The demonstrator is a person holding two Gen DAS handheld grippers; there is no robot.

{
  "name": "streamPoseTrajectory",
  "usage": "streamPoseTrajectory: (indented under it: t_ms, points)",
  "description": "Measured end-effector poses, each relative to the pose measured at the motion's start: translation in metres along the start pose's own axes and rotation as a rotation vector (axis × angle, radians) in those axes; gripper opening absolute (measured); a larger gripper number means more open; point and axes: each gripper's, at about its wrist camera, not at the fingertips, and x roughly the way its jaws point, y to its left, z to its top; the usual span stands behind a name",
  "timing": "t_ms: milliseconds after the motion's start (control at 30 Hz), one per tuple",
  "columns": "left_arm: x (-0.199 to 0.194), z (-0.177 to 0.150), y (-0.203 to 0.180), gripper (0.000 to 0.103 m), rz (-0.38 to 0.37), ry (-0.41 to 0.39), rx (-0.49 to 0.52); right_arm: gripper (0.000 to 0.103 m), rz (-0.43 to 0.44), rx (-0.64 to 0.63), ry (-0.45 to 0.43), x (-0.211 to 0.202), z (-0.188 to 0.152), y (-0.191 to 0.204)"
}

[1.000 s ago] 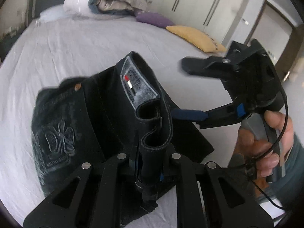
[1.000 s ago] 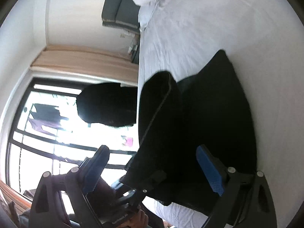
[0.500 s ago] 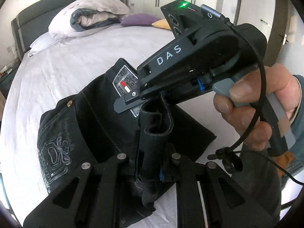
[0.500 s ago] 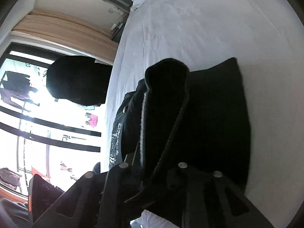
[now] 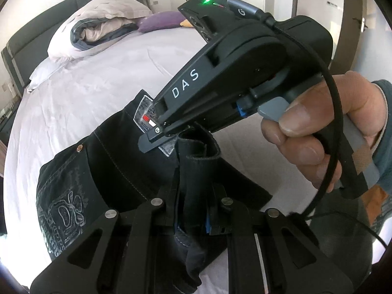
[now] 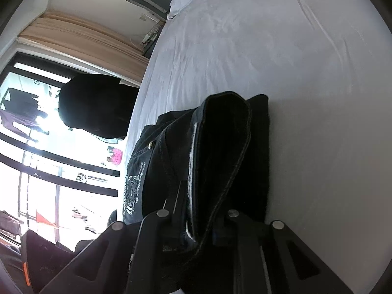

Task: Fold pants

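While dark pants (image 5: 103, 169) lie on white-sheeted bed (image 5: 93, 78), rumpled duvet (image 5: 98, 24), bright window (image 6: 36, 147)

A white-sheeted bed (image 5: 103, 73) with grey headboard (image 5: 49, 24), rolled duvet (image 5: 98, 27), purple cushion (image 5: 159, 23); bright window (image 6: 36, 147) beside

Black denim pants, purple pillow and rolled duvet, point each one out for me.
Black denim pants (image 5: 98, 171), left wrist view, back panel beside the embroidered pocket.
Purple pillow (image 5: 160, 23), left wrist view, its top face.
Rolled duvet (image 5: 98, 27), left wrist view, pale outer layer.
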Motion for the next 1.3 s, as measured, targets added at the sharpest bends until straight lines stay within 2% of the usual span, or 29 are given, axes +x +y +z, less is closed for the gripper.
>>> streamPoseTrajectory:
  t_ms: [200,300,333,400,433,467,533,633,667,767,833,900,967,1000,1033,1067,1100,1133,1167,1233,1300]
  points:
    - [0.028,-0.007,-0.015,0.013,-0.002,0.022,0.027,0.015,0.036,0.017,-0.026,0.007,-0.012,-0.026]
    - [0.033,-0.009,-0.016,0.022,-0.015,0.008,0.022,0.014,0.096,0.057,-0.056,0.008,-0.019,-0.041]
    - [0.033,-0.010,-0.014,0.029,-0.044,0.007,0.005,0.016,0.120,0.075,-0.063,0.008,-0.020,-0.043]
    - [0.025,-0.008,-0.008,0.051,-0.109,0.019,-0.046,0.019,0.127,0.082,-0.074,0.004,-0.022,-0.043]
    - [0.013,-0.008,-0.001,0.067,-0.154,0.004,-0.094,0.023,0.119,0.081,-0.080,0.004,-0.023,-0.041]
    - [0.001,-0.010,0.005,0.073,-0.187,-0.026,-0.127,0.025,0.111,0.081,-0.087,0.001,-0.024,-0.039]
    - [-0.025,-0.013,0.017,0.075,-0.210,-0.090,-0.164,0.035,0.094,0.090,-0.105,-0.008,-0.026,-0.037]
    - [-0.048,-0.021,0.043,0.075,-0.223,-0.137,-0.221,0.047,0.021,0.115,-0.166,-0.033,-0.030,-0.038]
    - [-0.051,-0.025,0.056,0.075,-0.231,-0.146,-0.256,0.047,-0.009,0.128,-0.191,-0.044,-0.032,-0.038]
    - [-0.043,-0.038,0.092,0.075,-0.211,-0.133,-0.352,0.047,0.103,0.091,-0.234,-0.063,-0.040,-0.019]
    - [-0.037,-0.048,0.113,0.075,-0.224,-0.128,-0.438,0.046,0.165,0.020,-0.215,-0.060,-0.047,0.006]
    - [-0.031,-0.052,0.129,0.074,-0.223,-0.125,-0.479,0.046,0.196,-0.025,-0.185,-0.053,-0.053,0.021]
    - [-0.024,-0.060,0.138,0.072,-0.222,-0.113,-0.484,0.046,0.183,-0.053,-0.135,-0.038,-0.062,0.028]
    - [-0.019,-0.064,0.141,0.069,-0.227,-0.097,-0.499,0.046,0.143,-0.041,-0.096,-0.026,-0.066,0.024]
    - [-0.012,-0.071,0.146,0.063,-0.232,-0.067,-0.525,0.034,0.095,-0.013,-0.056,-0.016,-0.070,0.015]
    - [-0.004,-0.077,0.150,0.061,-0.250,-0.046,-0.547,0.021,0.063,0.009,-0.036,-0.011,-0.073,0.002]
    - [0.002,-0.084,0.153,0.060,-0.261,-0.035,-0.565,0.000,0.039,0.024,-0.038,-0.009,-0.076,-0.007]
    - [0.003,-0.087,0.157,0.052,-0.264,-0.037,-0.573,0.000,0.034,0.050,-0.049,-0.010,-0.077,-0.019]
    - [0.002,-0.087,0.161,0.050,-0.270,-0.041,-0.580,0.000,0.090,0.099,-0.060,-0.012,-0.079,-0.030]
    - [-0.004,-0.081,0.173,0.050,-0.304,-0.067,-0.598,0.000,0.085,0.089,-0.069,-0.015,-0.080,-0.031]
    - [-0.004,-0.070,0.192,0.050,-0.302,-0.110,-0.602,0.000,0.065,0.067,-0.064,-0.016,-0.080,-0.028]
